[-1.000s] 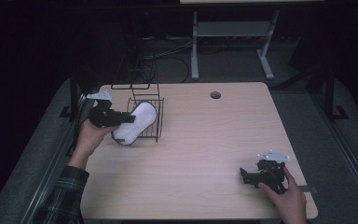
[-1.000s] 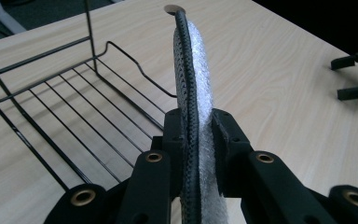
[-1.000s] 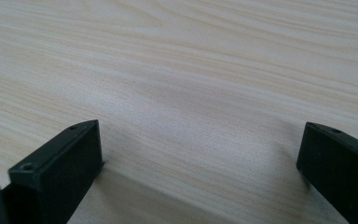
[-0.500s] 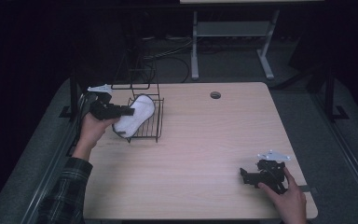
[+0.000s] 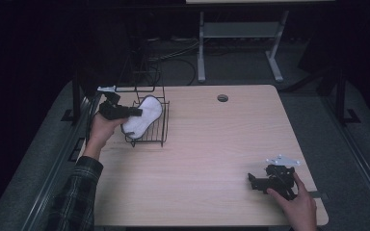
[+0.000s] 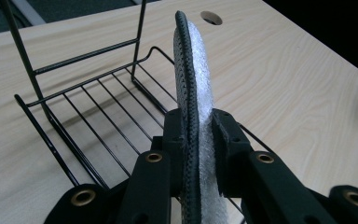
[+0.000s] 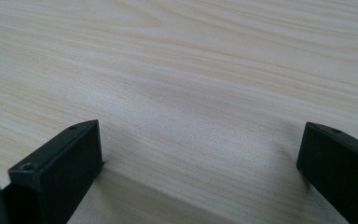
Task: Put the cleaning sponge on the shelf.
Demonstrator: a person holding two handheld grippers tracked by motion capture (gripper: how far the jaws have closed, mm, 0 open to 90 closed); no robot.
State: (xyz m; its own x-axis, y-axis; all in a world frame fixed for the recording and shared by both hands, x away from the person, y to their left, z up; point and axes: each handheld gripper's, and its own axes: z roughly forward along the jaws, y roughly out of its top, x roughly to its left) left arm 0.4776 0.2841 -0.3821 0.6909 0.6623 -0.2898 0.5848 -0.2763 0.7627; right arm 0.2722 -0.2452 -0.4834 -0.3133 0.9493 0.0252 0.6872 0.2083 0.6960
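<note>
The left gripper (image 5: 127, 112) is squeezed tight on a white pad (image 5: 143, 117), maybe a cleaning mitt or an insole; it is hard to tell from the dim high view. It holds the pad on its thin edge, standing up, probably so it can slide down between the wires of the black wire rack (image 5: 150, 132). The pad hangs just over the rack's floor, at the back left of the wooden table (image 5: 212, 144).

Up close, the pad (image 6: 196, 70) is fuzzy and white, with a dark stitched band running along its rim. It is flat and curved, a bit like a bean.

The right gripper (image 5: 265, 182) rests on the table near the front right corner, well apart from the rack. Its jaws are wide apart with nothing between them, so it looks like it is just waiting
</note>
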